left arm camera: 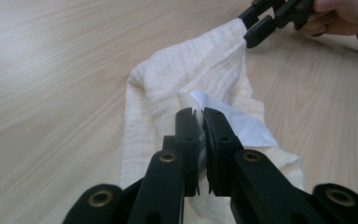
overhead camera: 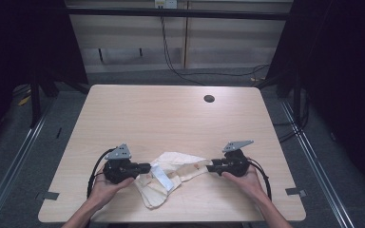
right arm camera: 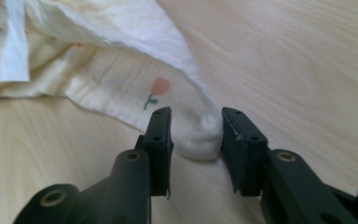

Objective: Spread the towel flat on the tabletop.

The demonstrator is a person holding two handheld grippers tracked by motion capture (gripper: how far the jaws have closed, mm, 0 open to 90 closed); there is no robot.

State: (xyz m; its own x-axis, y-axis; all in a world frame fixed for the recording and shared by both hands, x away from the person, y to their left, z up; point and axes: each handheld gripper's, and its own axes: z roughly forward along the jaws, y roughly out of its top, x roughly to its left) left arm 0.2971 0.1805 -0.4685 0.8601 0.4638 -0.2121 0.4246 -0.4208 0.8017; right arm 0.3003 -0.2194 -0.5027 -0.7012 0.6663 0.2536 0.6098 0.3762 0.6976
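A crumpled cream cloth [overhead camera: 183, 164] lies near the table's front edge between my two grippers. A white label [overhead camera: 164, 176] shows on its left part. My left gripper [overhead camera: 147, 167] is shut on the cloth's left end; in the left gripper view the jaws [left arm camera: 200, 114] stand nearly together on the cloth [left arm camera: 191, 70] and its white label [left arm camera: 242, 126]. My right gripper [overhead camera: 210, 167] holds the right corner. In the right gripper view both pads touch the cloth's rounded tip [right arm camera: 196, 130], beside a small tulip print [right arm camera: 157, 88]. The right gripper [left arm camera: 256, 25] also appears far off in the left gripper view, at the cloth's corner.
The light wooden table [overhead camera: 171, 114] has a dark cable hole [overhead camera: 209, 99] near its far right. Grey tape marks [overhead camera: 50, 195] sit at the front corners. Cables run over the floor behind, and metal rails flank both sides.
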